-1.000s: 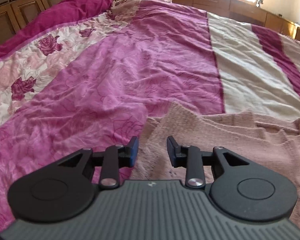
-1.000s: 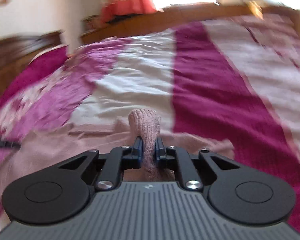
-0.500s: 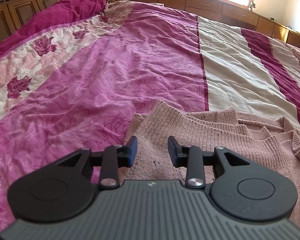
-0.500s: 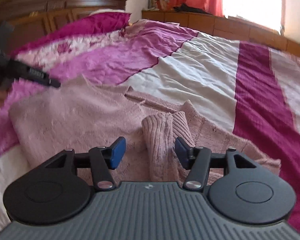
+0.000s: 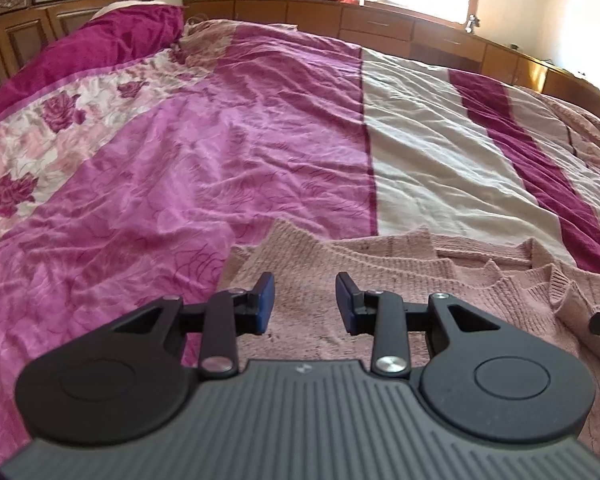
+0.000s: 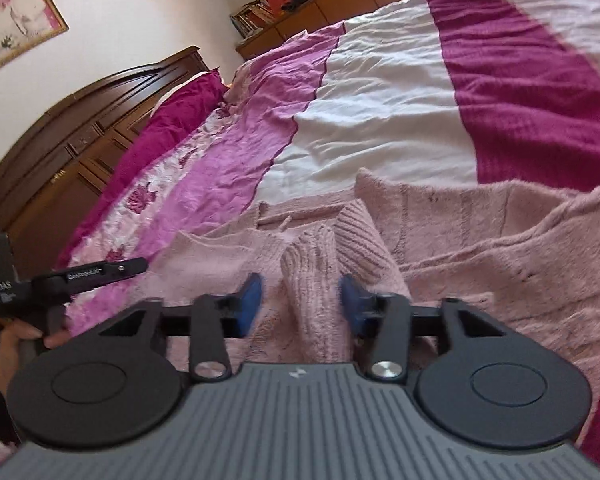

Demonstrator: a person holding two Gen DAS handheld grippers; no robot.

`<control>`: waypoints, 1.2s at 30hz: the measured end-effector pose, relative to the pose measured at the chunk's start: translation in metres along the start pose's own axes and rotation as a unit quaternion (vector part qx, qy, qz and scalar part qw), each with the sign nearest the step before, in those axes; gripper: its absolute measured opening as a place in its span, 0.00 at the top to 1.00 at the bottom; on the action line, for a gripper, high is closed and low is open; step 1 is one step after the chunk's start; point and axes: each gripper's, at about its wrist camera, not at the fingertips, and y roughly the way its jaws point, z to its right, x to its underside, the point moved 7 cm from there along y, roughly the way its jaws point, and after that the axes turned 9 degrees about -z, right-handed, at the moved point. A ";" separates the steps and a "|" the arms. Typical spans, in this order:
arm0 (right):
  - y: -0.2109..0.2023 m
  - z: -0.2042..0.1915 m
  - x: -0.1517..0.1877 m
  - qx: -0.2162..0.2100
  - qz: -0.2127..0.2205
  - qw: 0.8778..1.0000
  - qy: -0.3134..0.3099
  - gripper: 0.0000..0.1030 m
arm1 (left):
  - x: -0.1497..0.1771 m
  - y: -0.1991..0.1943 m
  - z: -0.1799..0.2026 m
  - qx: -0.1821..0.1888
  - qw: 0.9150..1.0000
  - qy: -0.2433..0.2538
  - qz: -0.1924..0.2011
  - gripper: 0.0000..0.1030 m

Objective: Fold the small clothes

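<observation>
Your right gripper has just been closing, fingers apart around sweater cuff, unpinched; it may slip. Left gripper gapes empty.

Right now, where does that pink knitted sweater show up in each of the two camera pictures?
Left wrist view: the pink knitted sweater lies lower right, spread on the bedspread, reaching under the open left claw.
Right wrist view: it fills the lower middle and right, a ribbed cuff standing between the right claw pads, which do not press it.
Shared landmark: the dark wooden headboard, upper left in both.
</observation>
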 end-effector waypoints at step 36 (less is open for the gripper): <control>-0.027 0.022 -0.022 0.206 0.068 0.975 -0.044 0.48 | 0.010 0.049 -0.030 -0.082 0.996 0.002 -0.026 0.60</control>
